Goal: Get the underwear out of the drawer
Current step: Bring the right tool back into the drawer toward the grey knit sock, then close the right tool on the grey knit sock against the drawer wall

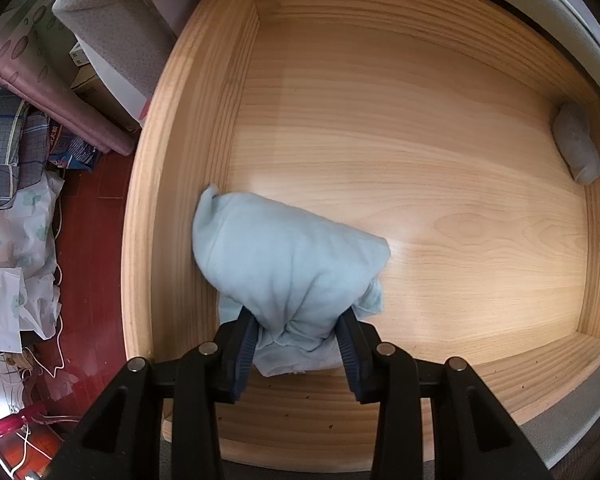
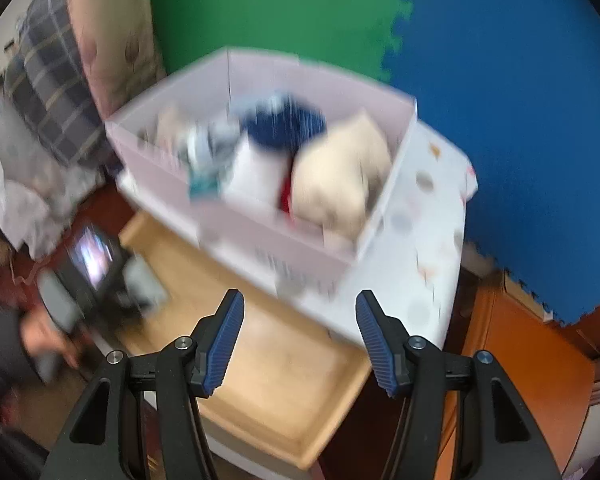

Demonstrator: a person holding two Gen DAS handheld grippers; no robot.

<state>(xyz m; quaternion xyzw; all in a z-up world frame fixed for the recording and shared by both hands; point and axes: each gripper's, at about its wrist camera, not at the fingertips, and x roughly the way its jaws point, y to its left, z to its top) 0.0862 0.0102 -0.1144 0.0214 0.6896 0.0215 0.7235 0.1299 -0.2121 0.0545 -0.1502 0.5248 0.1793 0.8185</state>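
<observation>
In the left wrist view, bedding and papers lie on a red floor left of the wooden drawer. The left tool points straight down into the drawer, its jaws closed part-way on a bunched pale blue piece of underwear, the pads pressing the cloth from both sides. The underwear sits near the drawer's left wall, low over the drawer bottom; whether it touches the wood I cannot tell. At the far right, against the right wall, lies a small grey rolled piece of cloth, well apart from the blue one.

The right wrist view is blurred. At the left a hand holds the other tool's dark body. The right tool has its jaws apart with nothing between them. Beyond it stands a pale pink box full of folded clothes, on a spotted white top above the open drawer. Green and blue foam mats cover the wall behind.
</observation>
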